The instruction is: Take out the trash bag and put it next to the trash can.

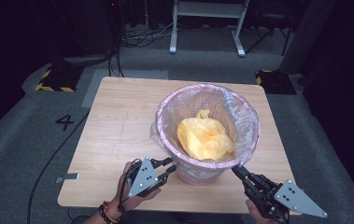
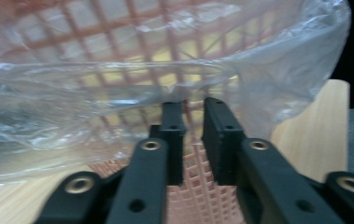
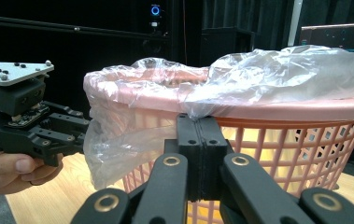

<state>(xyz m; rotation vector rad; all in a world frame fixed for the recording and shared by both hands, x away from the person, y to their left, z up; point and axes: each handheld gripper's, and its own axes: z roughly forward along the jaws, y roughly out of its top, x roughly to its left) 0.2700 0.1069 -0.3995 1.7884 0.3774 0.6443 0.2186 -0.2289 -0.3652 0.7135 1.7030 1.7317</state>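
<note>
The clear liner bag (image 1: 247, 121) drapes over the pink basket (image 1: 198, 172); it looks thin, limp and slippery. Right gripper (image 3: 198, 122) pinches its overhang below the rim; left gripper (image 2: 191, 105) is spread beside it.

Light wooden table (image 1: 118, 121), pink mesh basket (image 1: 198, 170) standing on it

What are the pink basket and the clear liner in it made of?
The pink basket looks like moulded plastic: a matte lattice wall under a smooth rim. The clear liner seems thin plastic film: see-through, crinkled, glossy, draped over the rim.
</note>
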